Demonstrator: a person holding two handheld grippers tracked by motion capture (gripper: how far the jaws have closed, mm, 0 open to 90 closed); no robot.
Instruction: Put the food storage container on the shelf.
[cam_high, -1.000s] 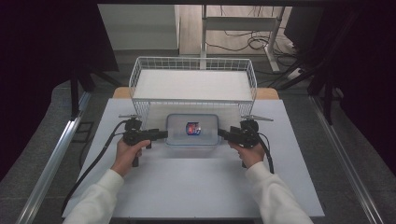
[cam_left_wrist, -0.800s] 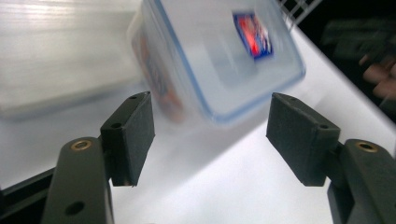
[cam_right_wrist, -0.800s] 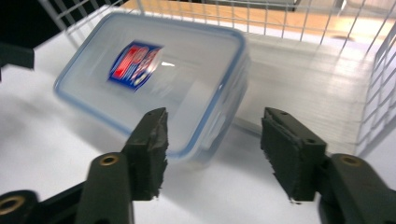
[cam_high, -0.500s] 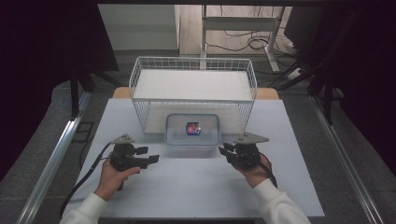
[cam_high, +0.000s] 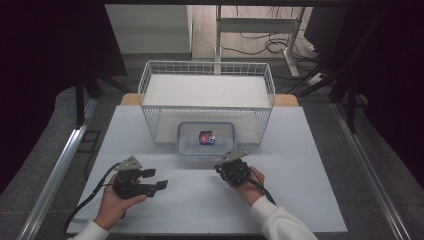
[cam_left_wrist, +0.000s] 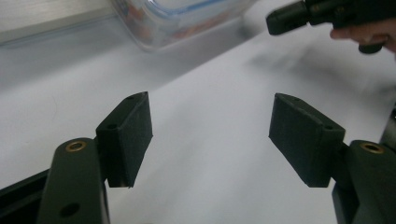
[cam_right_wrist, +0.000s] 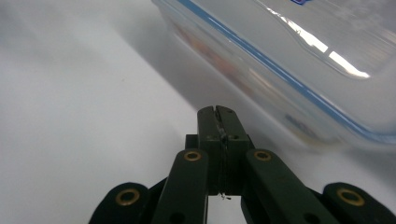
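near the middle of the white tabletop (cam_high: 310, 200) a clear lidded container (cam_high: 206, 140) with a small red and blue thing (cam_high: 206, 137) inside sits partly under the front of a white wire basket (cam_high: 207, 102). toward the near edge, the left gripper (cam_high: 155, 179) is held with its jaws spread wide, empty. the right gripper (cam_high: 220, 169) has its jaws pressed together on nothing, just beside the container's near right corner.

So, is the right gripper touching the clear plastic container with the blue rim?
Apart. In the right gripper view, white table shows between the shut right gripper and the container.
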